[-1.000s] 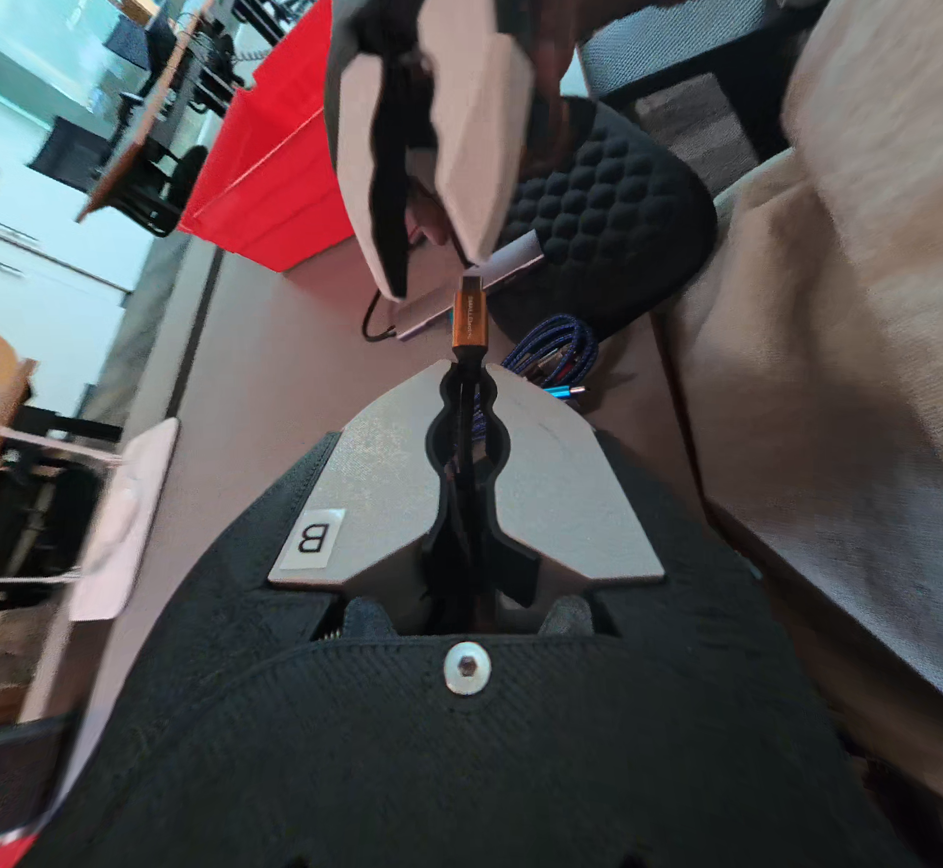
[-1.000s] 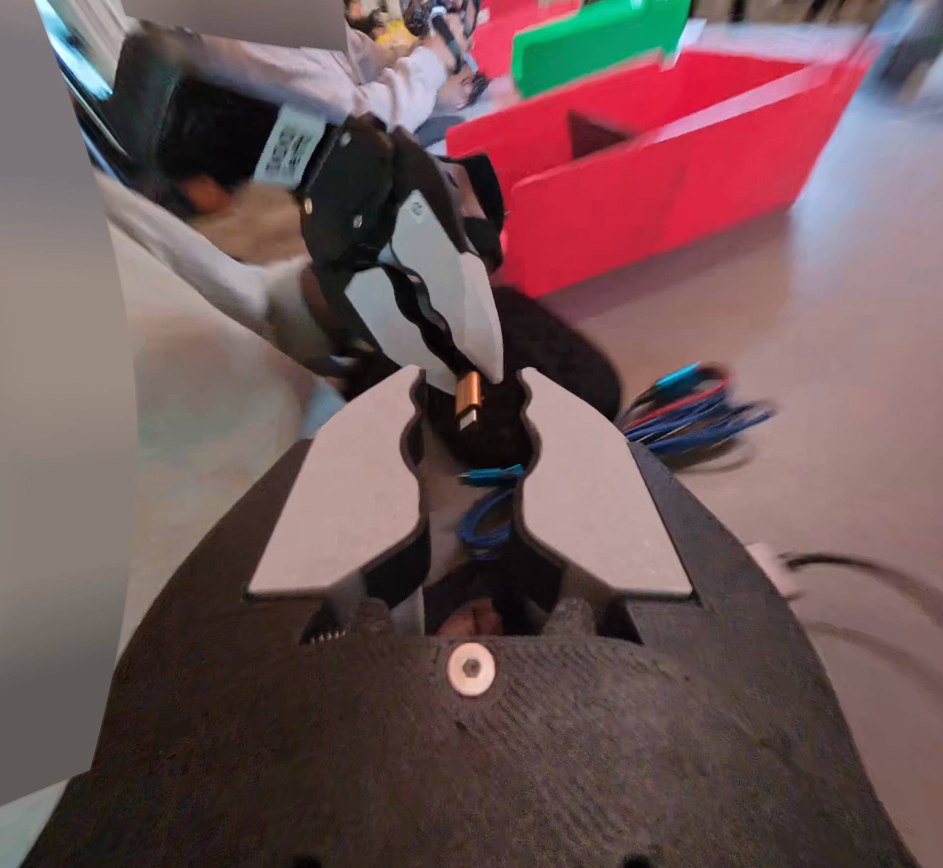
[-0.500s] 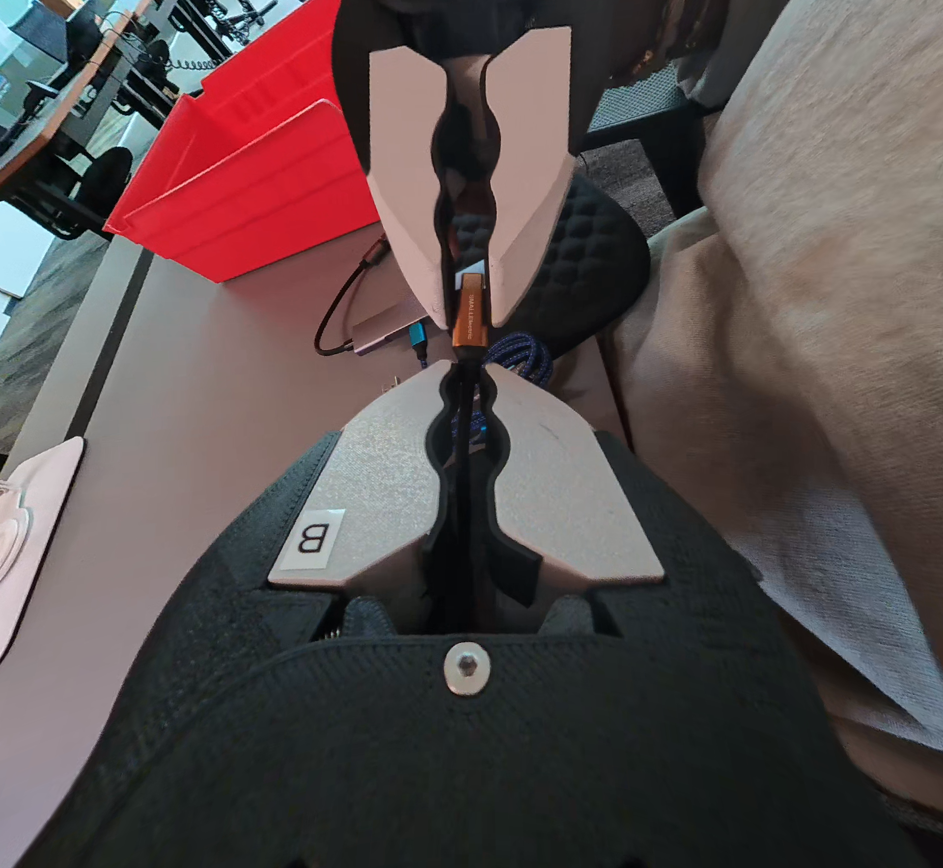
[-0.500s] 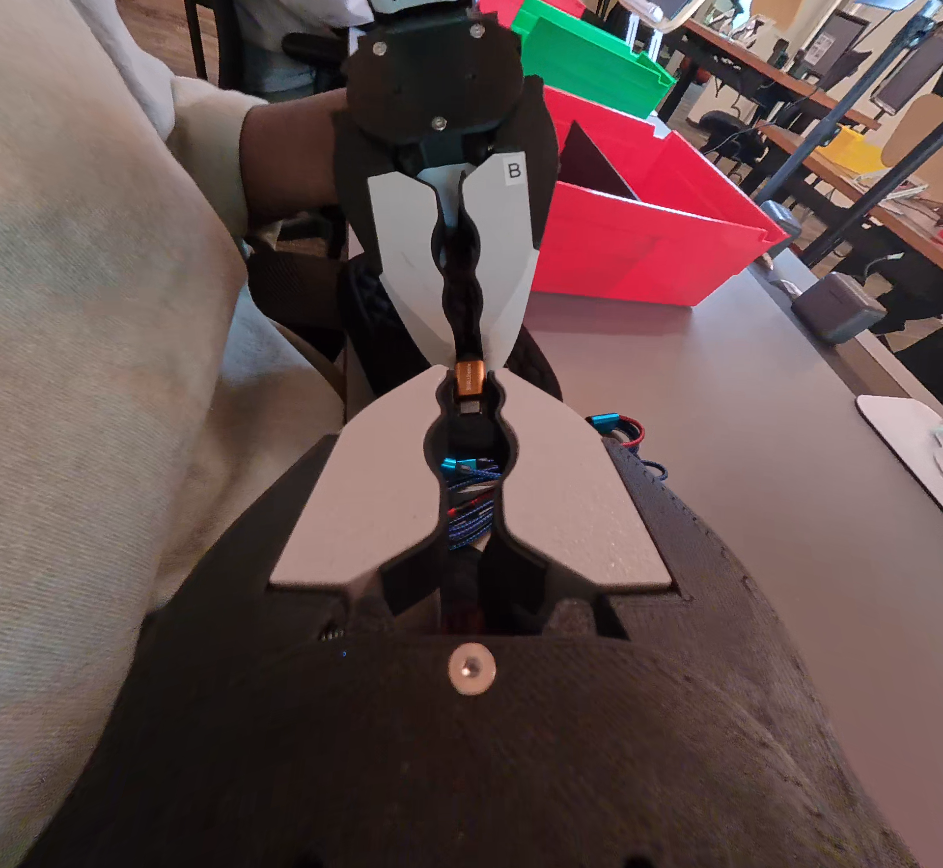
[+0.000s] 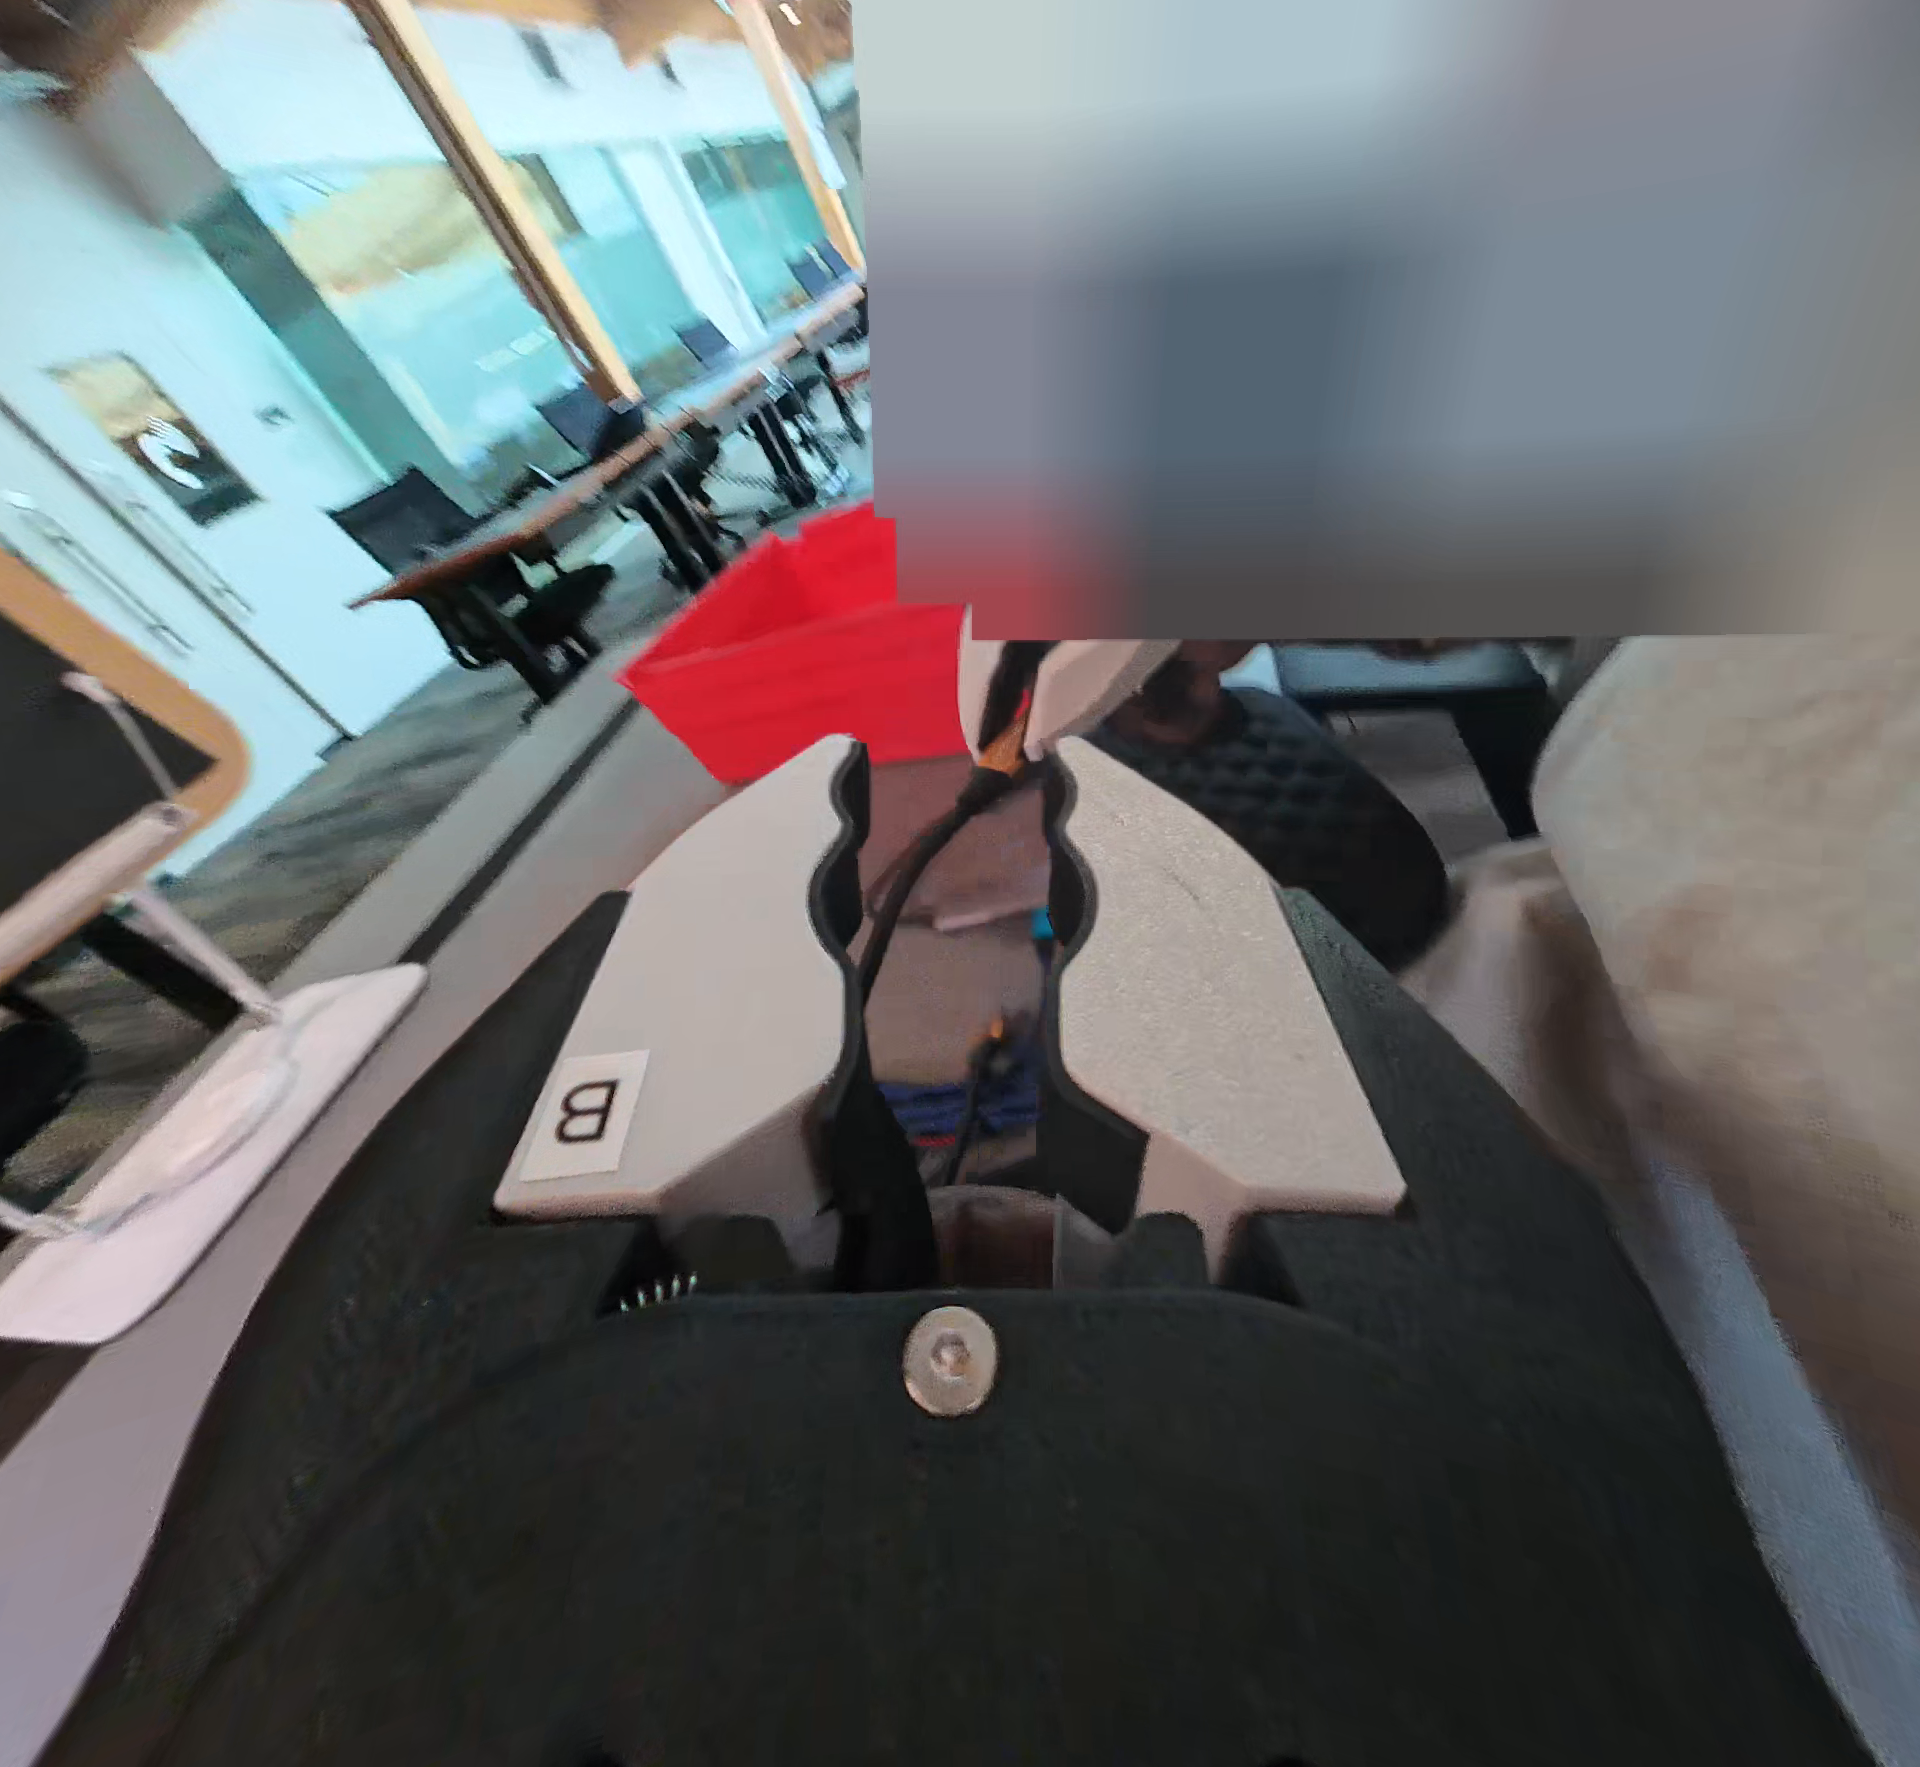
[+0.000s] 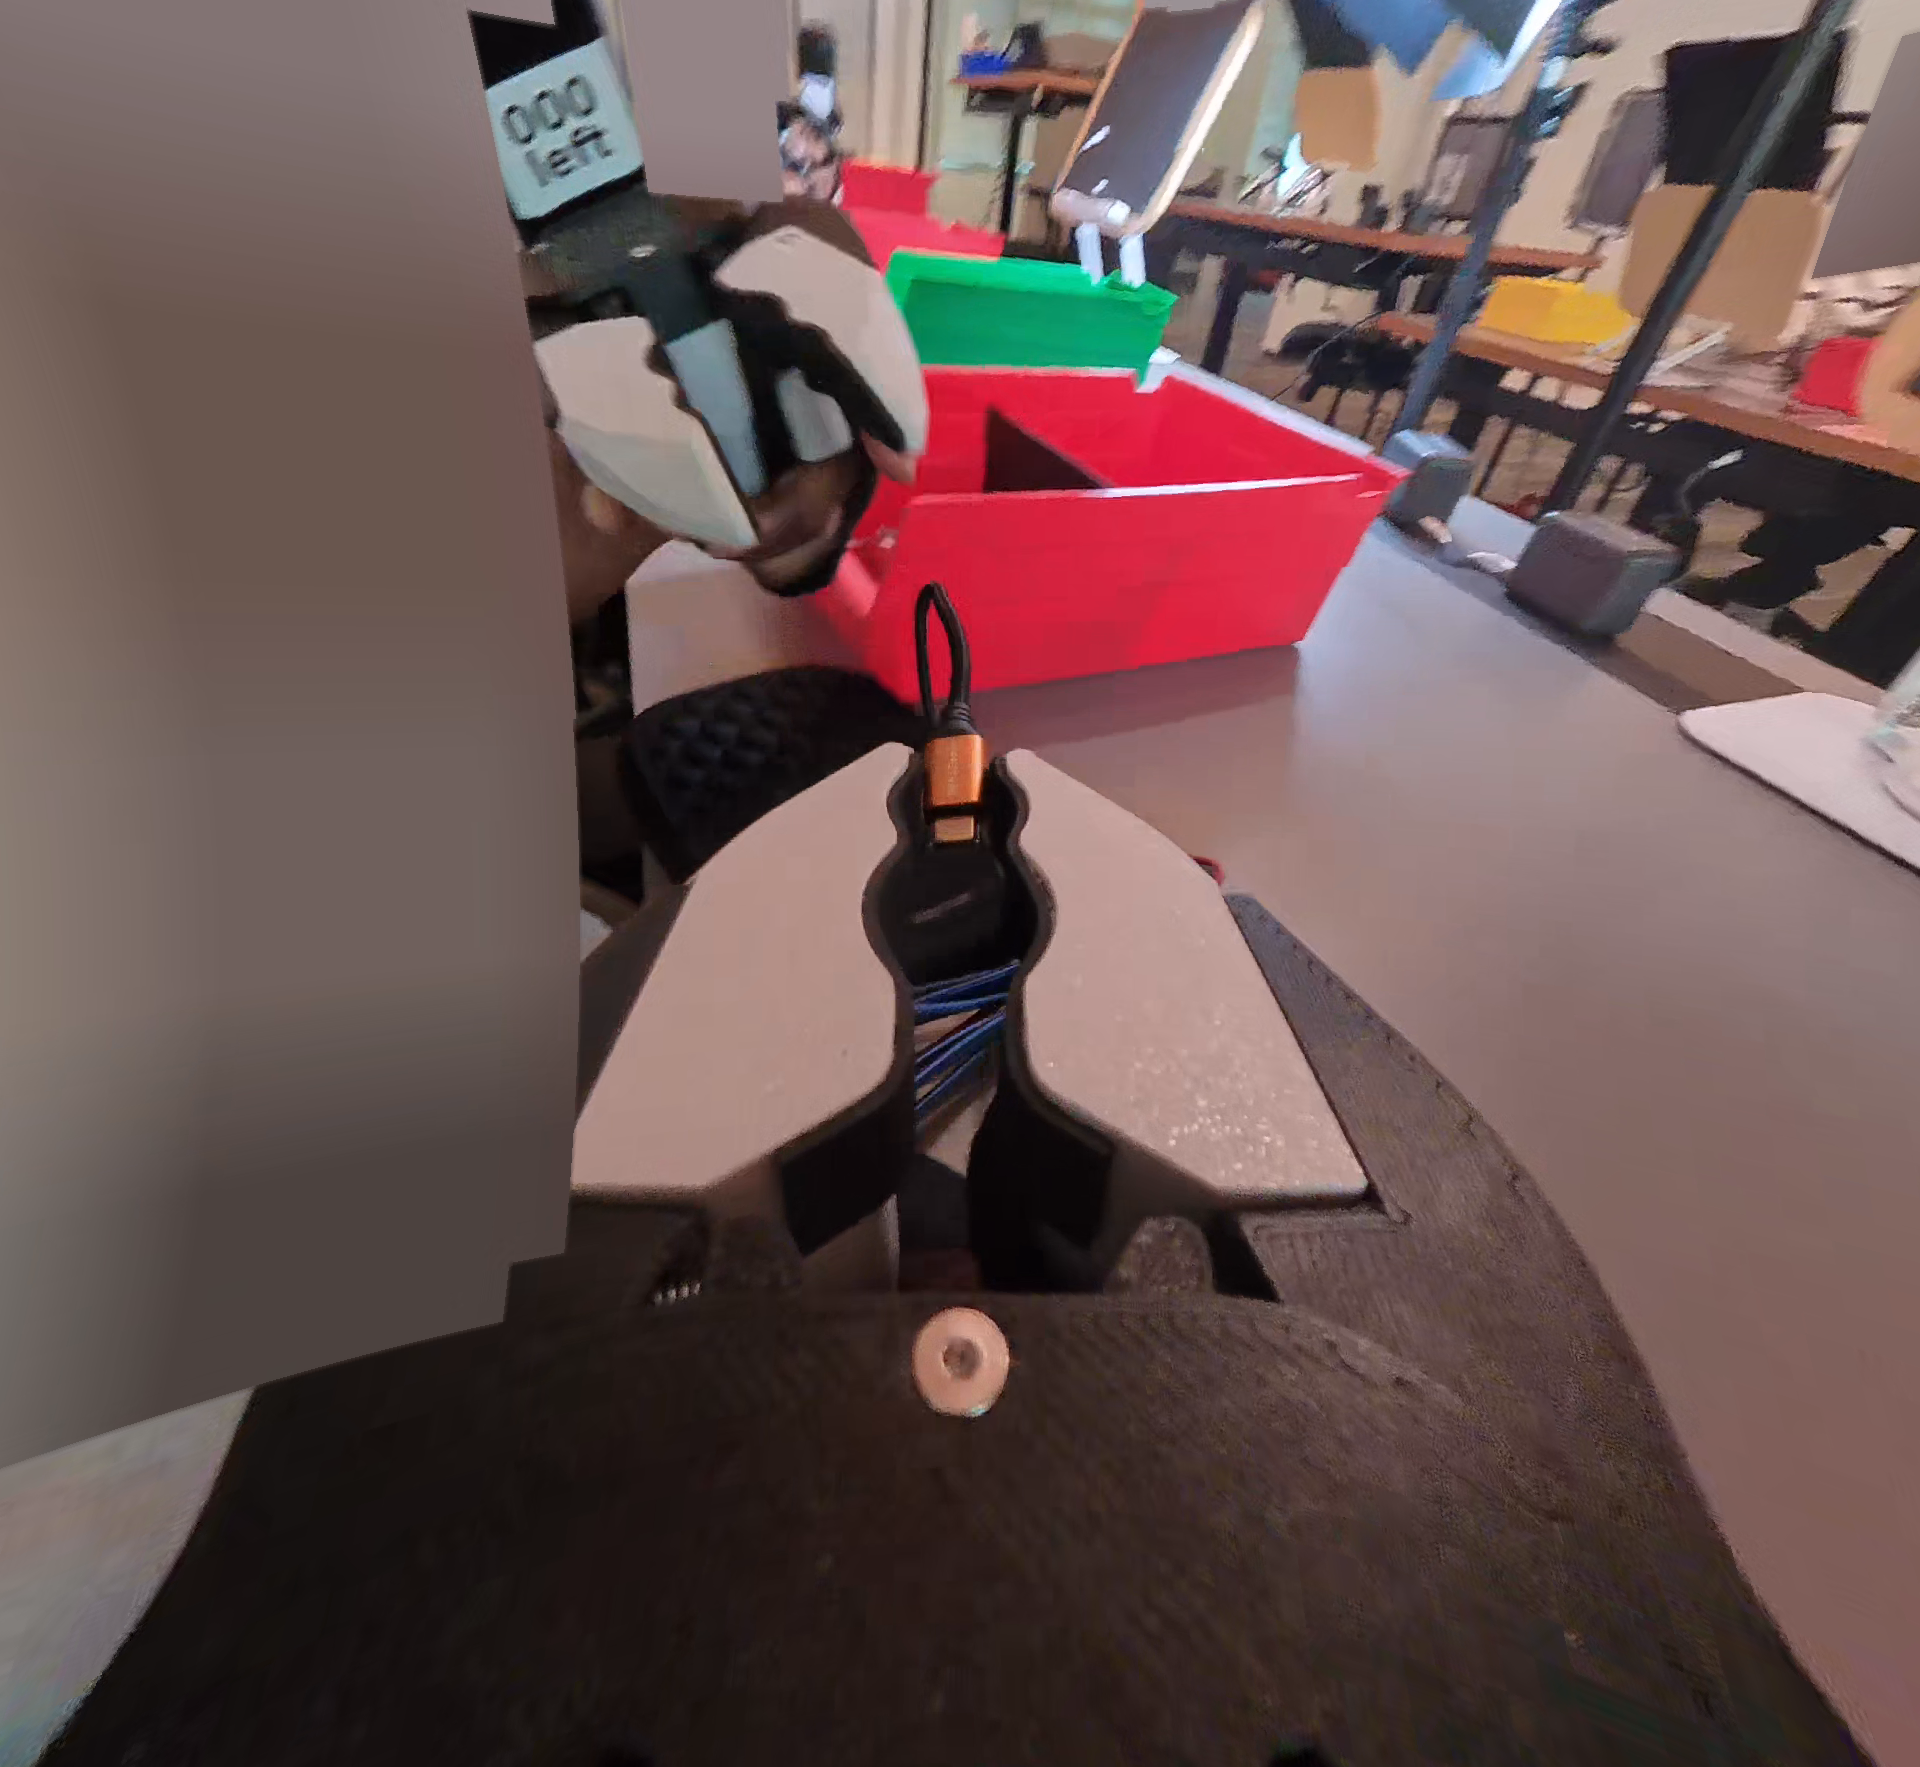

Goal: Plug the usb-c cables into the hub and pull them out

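While the right gripper (image 6: 961, 767) sits close over the grey worktop (image 6: 1455, 886), its two pale fingers (image 6: 790, 979) pinch the orange USB-C plug (image 6: 954, 777) right at their tips, the metal end pointing back toward the gripper body. The plug's black cable (image 6: 940, 642) rises out of the front of the grip in a small loop. Under the gap behind the fingers lies a bundle of blue braided cables (image 6: 961, 1021), with a bit of red among them. Just beyond and to the left sits a black quilted pad (image 6: 748, 741).

The left gripper (image 5: 954, 761) stands well open and grasps nothing; the black cable (image 5: 914, 870) runs loose through the wide gap between its fingers (image 5: 717, 979) up to the orange plug (image 5: 1000, 753), which is clamped in the tips of the other gripper just ahead. Through that gap, low on the worktop (image 5: 582, 834), a flat grey piece that may be the hub (image 5: 982, 912) shows, with a blue connector (image 5: 1039, 922) beside it, though both are too blurred to be sure of.

From the right wrist view the left gripper (image 6: 810, 491) hangs raised off to the left, apart from the plug. Farther back a red bin (image 6: 1122, 554) rests on the worktop, a green bin (image 6: 1023, 315) behind it, and desks beyond.
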{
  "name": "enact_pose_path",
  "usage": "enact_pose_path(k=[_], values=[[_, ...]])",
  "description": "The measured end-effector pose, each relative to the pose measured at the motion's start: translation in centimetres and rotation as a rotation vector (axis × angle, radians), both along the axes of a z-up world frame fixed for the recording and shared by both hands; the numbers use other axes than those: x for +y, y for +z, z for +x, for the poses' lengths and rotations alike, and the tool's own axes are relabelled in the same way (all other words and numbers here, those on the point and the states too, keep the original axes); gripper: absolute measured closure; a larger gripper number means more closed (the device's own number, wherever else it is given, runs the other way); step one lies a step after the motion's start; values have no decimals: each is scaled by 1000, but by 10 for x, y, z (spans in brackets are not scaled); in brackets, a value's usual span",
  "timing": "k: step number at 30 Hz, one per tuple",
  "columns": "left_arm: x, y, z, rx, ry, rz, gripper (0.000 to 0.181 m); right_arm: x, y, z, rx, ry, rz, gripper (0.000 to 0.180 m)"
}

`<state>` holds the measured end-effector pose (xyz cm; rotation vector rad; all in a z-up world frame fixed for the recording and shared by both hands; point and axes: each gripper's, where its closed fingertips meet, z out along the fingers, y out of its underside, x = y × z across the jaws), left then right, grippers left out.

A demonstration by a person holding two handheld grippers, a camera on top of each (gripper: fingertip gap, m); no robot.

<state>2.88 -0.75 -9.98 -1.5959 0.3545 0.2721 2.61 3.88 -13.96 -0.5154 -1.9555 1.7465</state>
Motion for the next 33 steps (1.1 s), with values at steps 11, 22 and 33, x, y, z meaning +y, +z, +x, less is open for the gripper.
enact_pose_path(k=[11,22,33], values=[[11,-38,7,4,-46,-239,164,-18,-13,7,-80,145,-32,169],[22,-68,15,13,-90,-278,164,-24,-19,23,-88,253,-36,169],[21,-78,19,-30,-100,-297,173,-23,-18,27,-108,248,0,169]])
